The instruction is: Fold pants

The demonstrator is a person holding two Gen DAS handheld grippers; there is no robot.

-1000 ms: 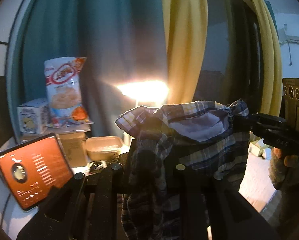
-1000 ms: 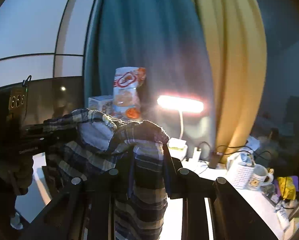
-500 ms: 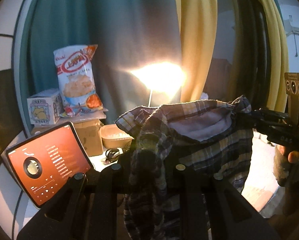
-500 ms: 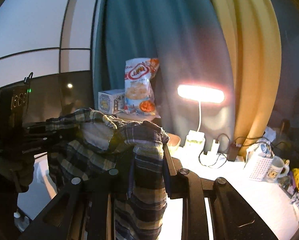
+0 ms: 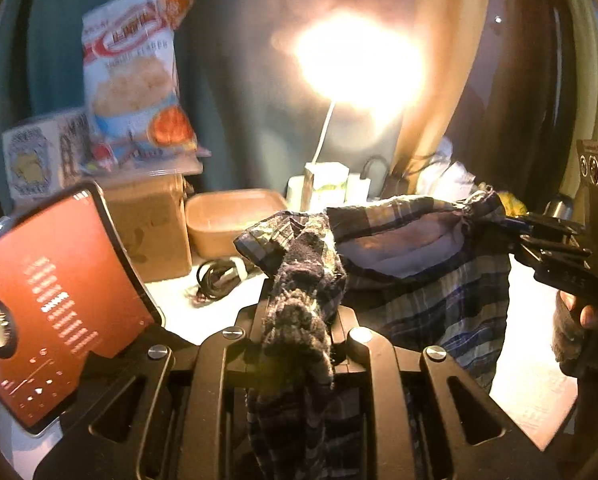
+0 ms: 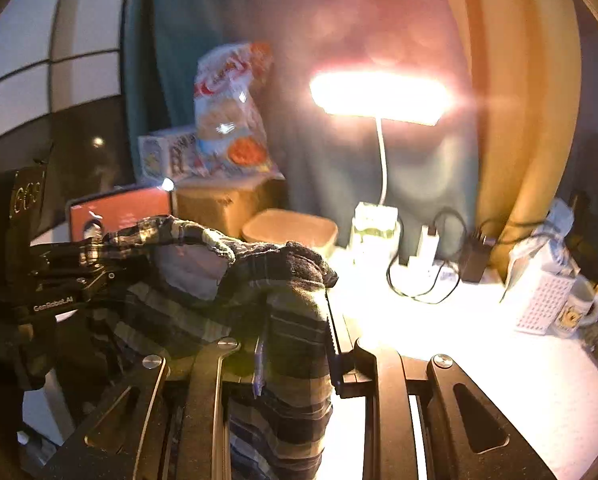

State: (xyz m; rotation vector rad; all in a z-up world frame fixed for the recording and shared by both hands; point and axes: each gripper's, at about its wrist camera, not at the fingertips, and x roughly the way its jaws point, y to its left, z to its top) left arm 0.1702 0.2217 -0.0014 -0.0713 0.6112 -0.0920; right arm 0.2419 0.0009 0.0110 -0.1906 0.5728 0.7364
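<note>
Dark plaid pants (image 5: pixel 427 280) hang in the air, stretched by the waistband between both grippers. My left gripper (image 5: pixel 299 304) is shut on one end of the waistband, and the cloth drapes down over its fingers. My right gripper (image 6: pixel 295 312) is shut on the other end of the pants (image 6: pixel 203 280). The right gripper also shows at the right of the left wrist view (image 5: pixel 555 248), and the left gripper at the left of the right wrist view (image 6: pixel 59 276). The pale lining of the open waist faces up between them.
A white table (image 6: pixel 479 360) lies below. At its back stand a lit desk lamp (image 6: pixel 379 96), a tablet with an orange screen (image 5: pixel 47 312), a cardboard box (image 5: pixel 151 224) with a snack bag (image 5: pixel 135 72), a beige tub (image 5: pixel 227 220), cables, a mug (image 6: pixel 579 308).
Both grippers have dropped lower and tilted down with the pants still held between them. The table, tablet and lamp now fill more of each view.
</note>
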